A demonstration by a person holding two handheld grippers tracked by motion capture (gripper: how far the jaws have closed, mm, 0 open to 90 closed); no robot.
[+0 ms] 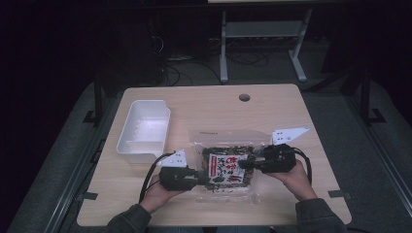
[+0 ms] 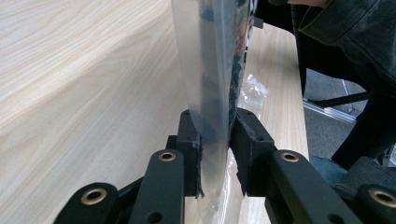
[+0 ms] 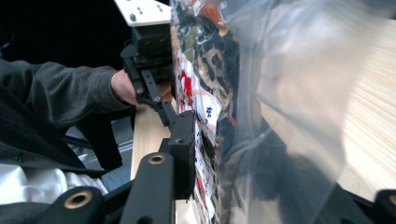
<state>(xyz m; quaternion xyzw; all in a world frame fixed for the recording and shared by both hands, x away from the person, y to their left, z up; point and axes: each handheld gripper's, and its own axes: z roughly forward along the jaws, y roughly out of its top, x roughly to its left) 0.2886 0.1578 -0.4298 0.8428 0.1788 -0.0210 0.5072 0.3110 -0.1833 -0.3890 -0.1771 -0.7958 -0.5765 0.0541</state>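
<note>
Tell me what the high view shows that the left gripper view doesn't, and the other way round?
High view alone: a white tub on the table, the whole printed bag, both hands, and the right gripper at the bag's right edge. Left gripper view alone: close up, the left gripper with its two black pads pressed on the bag's clear edge, seen edge-on. Both share the bag, the wooden tabletop and the left gripper.

Dim room, dark walls. Light wood worktop (image 1: pixel 272 111) with a round cable hole (image 1: pixel 244 97) near the far edge. Grey carpeted floor (image 1: pixel 272 73) beyond, crossed by loose cables (image 1: pixel 194 68). White metal table frame (image 1: pixel 262 34) behind.
</note>
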